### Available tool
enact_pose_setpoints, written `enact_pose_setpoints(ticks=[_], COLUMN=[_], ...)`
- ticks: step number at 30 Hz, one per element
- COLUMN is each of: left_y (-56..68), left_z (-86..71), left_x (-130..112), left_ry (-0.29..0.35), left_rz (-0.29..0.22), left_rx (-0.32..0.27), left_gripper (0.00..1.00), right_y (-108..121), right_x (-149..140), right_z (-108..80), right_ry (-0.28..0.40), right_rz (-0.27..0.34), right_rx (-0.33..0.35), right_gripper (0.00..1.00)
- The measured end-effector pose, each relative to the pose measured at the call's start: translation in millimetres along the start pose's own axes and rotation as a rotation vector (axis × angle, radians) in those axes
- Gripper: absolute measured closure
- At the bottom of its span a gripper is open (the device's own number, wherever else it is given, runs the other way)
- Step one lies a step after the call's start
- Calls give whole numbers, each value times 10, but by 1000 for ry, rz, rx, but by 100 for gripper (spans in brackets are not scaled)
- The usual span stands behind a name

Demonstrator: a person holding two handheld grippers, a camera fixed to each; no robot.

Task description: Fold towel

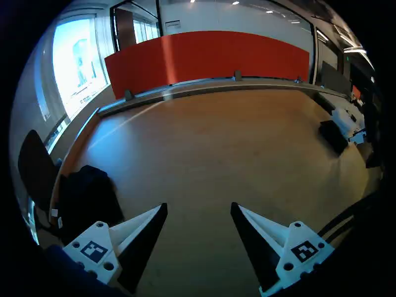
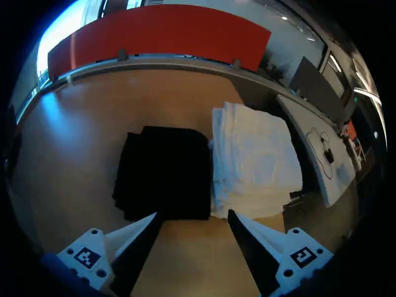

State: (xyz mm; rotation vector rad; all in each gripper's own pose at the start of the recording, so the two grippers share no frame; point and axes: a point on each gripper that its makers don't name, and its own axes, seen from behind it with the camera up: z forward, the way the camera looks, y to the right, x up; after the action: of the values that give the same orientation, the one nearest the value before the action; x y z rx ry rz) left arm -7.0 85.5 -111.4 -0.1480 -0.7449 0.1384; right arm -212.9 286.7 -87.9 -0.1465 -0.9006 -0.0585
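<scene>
While the L gripper (image 1: 198,205) hangs over bare wood w/ its fingers wide apart and nothing btwn them, the R gripper (image 2: 192,213) is likewise spread and holds nothing. In the right gripper view, a black towel (image 2: 163,171) lies folded flat around mid-table, its near edge right by the R gripper's tips. Touching its right side is a white towel (image 2: 252,163), also folded, a thicker pile reaching toward the table's right edge. The table (image 2: 74,148) is light wood, and a red partition (image 2: 163,34) runs along its far edge. Past the right edge stands a grey desk (image 2: 309,143) w/ a thin cable (image 2: 321,138) on it. In the left gripper view, a dark bag (image 1: 86,198) sits at the table's left edge by a dark chair (image 1: 34,163). A small dark block (image 1: 332,136) lies near the right edge, too small to ID. Windows (image 1: 76,64) glow beyond the far left corner.
</scene>
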Motion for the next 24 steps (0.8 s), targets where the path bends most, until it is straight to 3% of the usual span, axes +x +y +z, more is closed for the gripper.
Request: enact_pose_setpoints(ticks=[5,18,24], left_y=[-34,-149,-209], left_z=[-1,13,36], left_x=[38,248,356], left_ry=[9,54,80], left_rz=[-6,-30,-40], left_rx=[4,25,34], left_gripper=[5,5,5], right_y=[-95,-369,-441], right_x=[229,1143,1344], right_z=[-137,-655,-765], right_ry=[89,413,490], right_rz=[24,130,143], right_rx=[4,46,50], right_gripper=[0,0,0])
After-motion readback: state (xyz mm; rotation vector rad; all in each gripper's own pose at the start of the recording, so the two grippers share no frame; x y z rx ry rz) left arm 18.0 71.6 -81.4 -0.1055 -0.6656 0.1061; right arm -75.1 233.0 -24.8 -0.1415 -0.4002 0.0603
